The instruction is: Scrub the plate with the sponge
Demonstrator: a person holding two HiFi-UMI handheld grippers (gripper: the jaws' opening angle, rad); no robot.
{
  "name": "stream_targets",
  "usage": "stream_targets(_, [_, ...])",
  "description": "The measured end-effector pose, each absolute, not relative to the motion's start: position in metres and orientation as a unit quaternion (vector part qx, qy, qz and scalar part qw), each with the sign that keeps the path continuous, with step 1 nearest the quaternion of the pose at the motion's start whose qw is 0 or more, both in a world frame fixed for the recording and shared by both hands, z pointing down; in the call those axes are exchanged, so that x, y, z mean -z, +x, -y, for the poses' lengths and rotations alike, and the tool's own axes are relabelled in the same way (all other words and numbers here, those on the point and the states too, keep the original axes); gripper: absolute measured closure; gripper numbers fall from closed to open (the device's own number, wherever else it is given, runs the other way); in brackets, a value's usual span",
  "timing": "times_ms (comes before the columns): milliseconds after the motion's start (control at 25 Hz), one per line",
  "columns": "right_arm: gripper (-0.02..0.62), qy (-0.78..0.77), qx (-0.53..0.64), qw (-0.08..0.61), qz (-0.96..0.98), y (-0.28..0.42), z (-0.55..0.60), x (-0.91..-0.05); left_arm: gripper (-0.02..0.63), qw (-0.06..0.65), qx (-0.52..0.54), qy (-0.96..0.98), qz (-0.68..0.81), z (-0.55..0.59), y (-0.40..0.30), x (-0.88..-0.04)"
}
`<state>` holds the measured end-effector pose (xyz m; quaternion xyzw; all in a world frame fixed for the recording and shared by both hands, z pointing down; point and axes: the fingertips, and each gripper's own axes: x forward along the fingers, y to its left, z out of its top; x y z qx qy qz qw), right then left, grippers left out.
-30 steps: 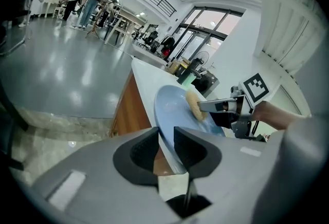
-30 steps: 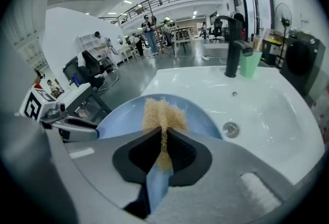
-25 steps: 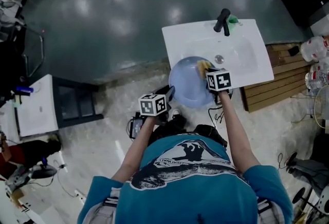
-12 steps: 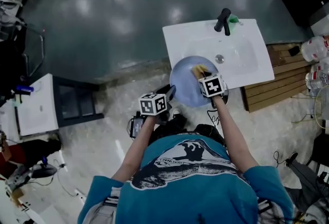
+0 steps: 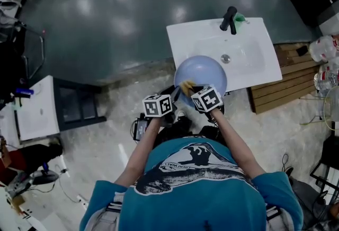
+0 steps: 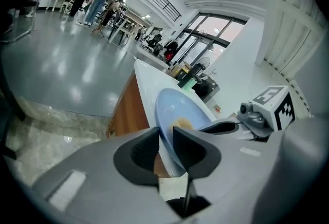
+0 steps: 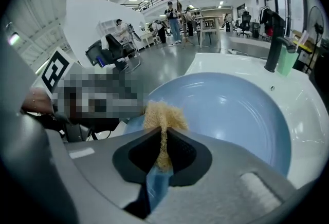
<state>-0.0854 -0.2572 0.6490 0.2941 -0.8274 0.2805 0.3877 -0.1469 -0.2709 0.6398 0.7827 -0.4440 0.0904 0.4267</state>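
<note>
While the white table point(image 5: 33, 110) stood well off at the far left, a broad stretch of glossy dark floor point(image 5: 106, 18) lay open between it and the work, with a pale speckled strip of floor point(image 5: 124, 95) under the person's arms. The left gripper point(image 6: 165, 136) was clamped on the near-left rim of the pale blue plate point(image 5: 204, 68), its jaws having just closed a little further on that edge. It held the plate tilted up, partly over the white washbasin point(image 5: 254, 68) and partly overhanging the basin's front edge toward the person. Just beside that grip, the yellowish sponge point(image 7: 163, 114) lay on the plate's face near its lower-left rim. The right gripper point(image 7: 163, 142) had its jaws pinched tight on the sponge, whose frayed top stuck out beyond the fingertips. The two grippers were close together at the plate's near edge, leaving most of the plate's face bare to the right and beyond. At the basin's back edge stood a black faucet point(image 5: 229, 19) with a green bottle point(image 5: 240, 19) just beside it, well apart from the plate. Wooden slats point(image 5: 280, 87) lay on the floor against the basin's right side.
</note>
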Motion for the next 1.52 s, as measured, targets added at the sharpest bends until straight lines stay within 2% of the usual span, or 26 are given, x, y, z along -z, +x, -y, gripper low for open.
stream_targets(400, [0.565, 0.224, -0.364, 0.373, 0.823, -0.090, 0.223, -0.649, 0.520, 0.437, -0.081, 0.766, 0.464, 0.269, -0.149, -0.643])
stream_targets(600, [0.565, 0.257, -0.321, 0.377, 0.830, -0.070, 0.242, -0.643, 0.522, 0.433, -0.084, 0.767, 0.466, 0.268, -0.149, -0.641])
stream_targets(960, [0.563, 0.431, -0.246, 0.392, 0.775, 0.036, 0.330, -0.631, 0.549, 0.467, -0.053, 0.713, 0.521, 0.267, -0.153, -0.647])
stream_targets(1160, [0.563, 0.425, -0.251, 0.415, 0.764, 0.040, 0.313, -0.644, 0.560, 0.486, -0.013, 0.680, 0.549, 0.269, -0.156, -0.645])
stream_targets(1320, [0.563, 0.416, -0.251, 0.420, 0.767, 0.036, 0.295, -0.647, 0.565, 0.470, -0.014, 0.671, 0.574, 0.272, -0.160, -0.644])
stream_targets(1520, [0.563, 0.390, -0.256, 0.425, 0.776, 0.024, 0.265, -0.649, 0.552, 0.487, 0.017, 0.636, 0.598, 0.277, -0.164, -0.645])
